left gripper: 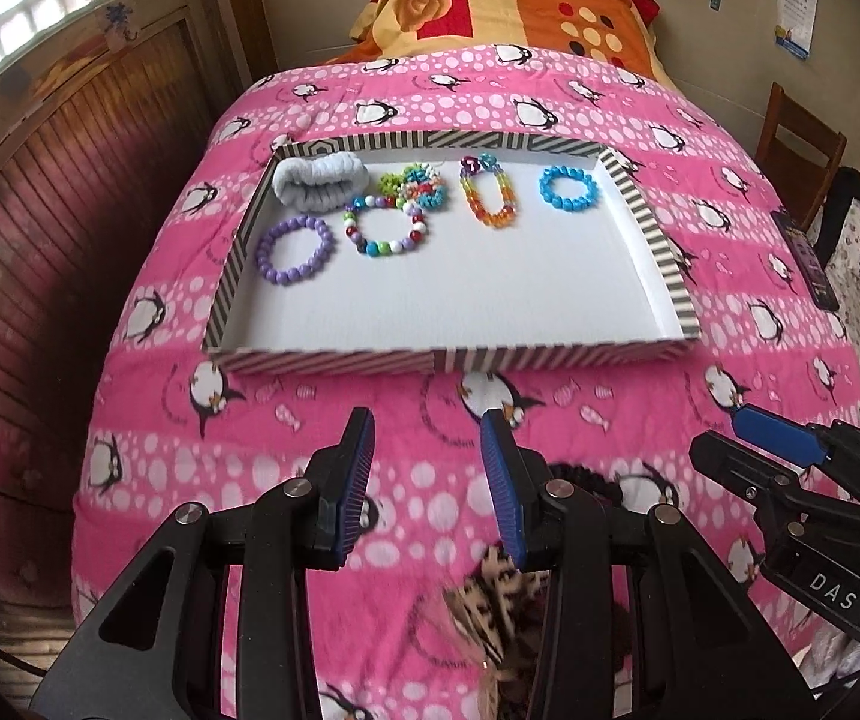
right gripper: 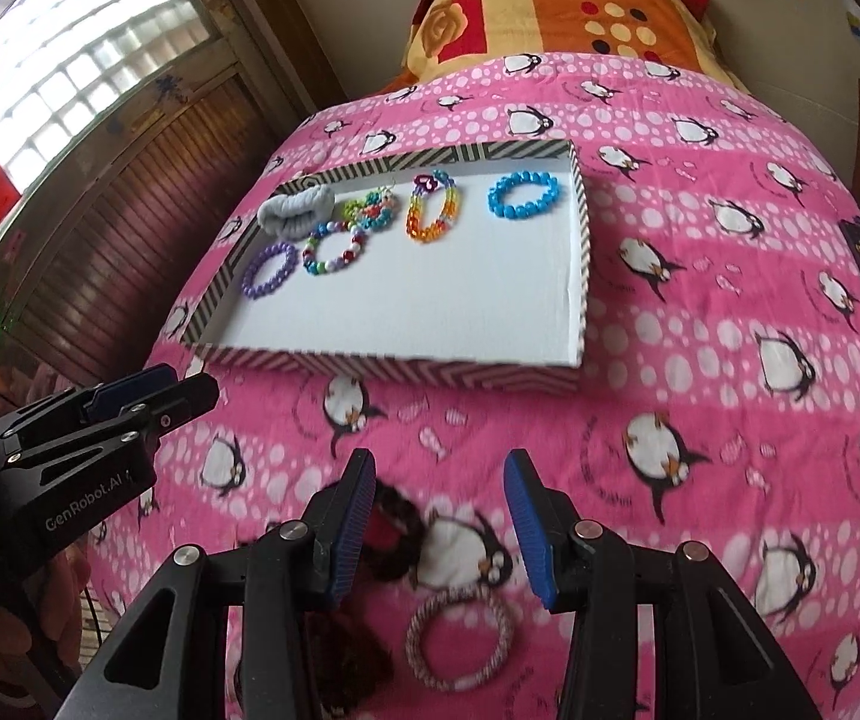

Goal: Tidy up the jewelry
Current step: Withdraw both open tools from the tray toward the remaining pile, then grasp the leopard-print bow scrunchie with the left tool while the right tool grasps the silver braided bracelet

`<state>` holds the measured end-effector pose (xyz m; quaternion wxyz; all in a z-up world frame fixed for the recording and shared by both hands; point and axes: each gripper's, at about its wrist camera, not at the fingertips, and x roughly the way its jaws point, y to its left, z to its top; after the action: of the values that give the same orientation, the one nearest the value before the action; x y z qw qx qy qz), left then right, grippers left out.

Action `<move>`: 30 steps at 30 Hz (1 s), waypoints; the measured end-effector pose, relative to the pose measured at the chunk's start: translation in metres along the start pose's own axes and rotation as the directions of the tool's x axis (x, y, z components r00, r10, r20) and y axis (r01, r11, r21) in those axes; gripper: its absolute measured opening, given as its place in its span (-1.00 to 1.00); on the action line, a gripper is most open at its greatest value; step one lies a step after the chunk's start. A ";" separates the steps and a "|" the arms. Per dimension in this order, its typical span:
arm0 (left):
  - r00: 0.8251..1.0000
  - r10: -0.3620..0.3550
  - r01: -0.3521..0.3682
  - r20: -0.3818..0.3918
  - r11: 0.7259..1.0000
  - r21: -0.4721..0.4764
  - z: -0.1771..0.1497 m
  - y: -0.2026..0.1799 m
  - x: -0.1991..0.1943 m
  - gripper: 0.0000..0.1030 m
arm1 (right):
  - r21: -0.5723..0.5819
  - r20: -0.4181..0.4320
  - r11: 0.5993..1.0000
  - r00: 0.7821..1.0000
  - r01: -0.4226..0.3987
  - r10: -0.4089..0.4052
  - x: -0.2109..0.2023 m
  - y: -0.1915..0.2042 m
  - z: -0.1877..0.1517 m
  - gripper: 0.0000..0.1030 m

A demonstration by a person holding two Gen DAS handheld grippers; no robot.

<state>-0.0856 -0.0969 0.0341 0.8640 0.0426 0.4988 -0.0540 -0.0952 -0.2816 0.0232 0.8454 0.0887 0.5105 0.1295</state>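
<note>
A striped-rim white tray (left gripper: 664, 240) (right gripper: 580, 276) lies on the pink penguin bedspread. Along its far side lie a grey scrunchie (left gripper: 319, 179), a purple bead bracelet (left gripper: 294, 249), a multicolour bead bracelet (left gripper: 383, 228), a rainbow bracelet (left gripper: 490, 192) and a blue bracelet (left gripper: 568, 186). My left gripper (left gripper: 427, 438) is open and empty above the bedspread near the tray's front edge. A leopard-print scrunchie (left gripper: 499, 600) lies under it. My right gripper (right gripper: 439, 480) is open and empty above a dark scrunchie (right gripper: 394, 525) and a woven hair ring (right gripper: 460, 639).
A patterned orange quilt (left gripper: 514, 0) is folded at the head of the bed. A wooden wall panel (left gripper: 40, 228) runs along the left. A chair (left gripper: 796, 144) and a dark box (left gripper: 808, 264) are on the right.
</note>
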 end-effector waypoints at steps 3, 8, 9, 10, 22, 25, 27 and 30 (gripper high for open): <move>1.000 -0.009 0.009 -0.004 1.000 -0.011 -0.008 -0.001 -0.006 -0.30 | -0.004 0.001 1.000 1.000 0.002 -0.002 -0.007 -0.001 -0.011 -0.17; 0.998 -0.060 0.058 -0.026 0.997 -0.056 -0.020 0.002 -0.012 -0.15 | -0.006 -0.002 1.000 1.000 0.011 -0.011 -0.019 -0.008 -0.030 -0.17; 0.997 -0.074 0.071 -0.035 0.995 -0.067 -0.023 0.002 -0.011 -0.14 | -0.003 -0.005 1.000 1.000 0.013 -0.013 -0.021 -0.011 -0.034 -0.17; 0.996 -0.082 0.078 -0.045 0.994 -0.075 -0.026 0.002 -0.011 -0.14 | 0.001 -0.009 1.000 1.000 0.015 -0.015 -0.023 -0.014 -0.038 -0.17; 0.984 -0.137 0.131 -0.117 0.990 -0.061 -0.067 -0.007 -0.005 -0.13 | 0.023 -0.082 0.999 0.996 0.021 -0.020 -0.015 -0.039 -0.082 -0.17; 0.977 -0.158 0.156 -0.140 0.987 -0.024 -0.075 -0.014 -0.002 -0.13 | 0.011 -0.100 1.000 0.995 0.020 -0.019 -0.006 -0.038 -0.085 -0.17; 0.977 -0.144 0.145 -0.157 0.989 -0.001 -0.081 -0.017 0.002 -0.13 | -0.002 -0.101 1.000 0.995 0.017 -0.017 -0.001 -0.034 -0.085 -0.17; 0.970 -0.154 0.155 -0.188 0.988 -0.011 -0.088 -0.018 0.010 -0.13 | -0.033 -0.096 0.999 0.995 0.025 -0.028 0.006 -0.028 -0.083 -0.17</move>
<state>-0.1583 -0.1038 -0.0190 0.8060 0.0102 0.5801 -0.1176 -0.1624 -0.3047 -0.0280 0.8226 0.0621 0.5499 0.1304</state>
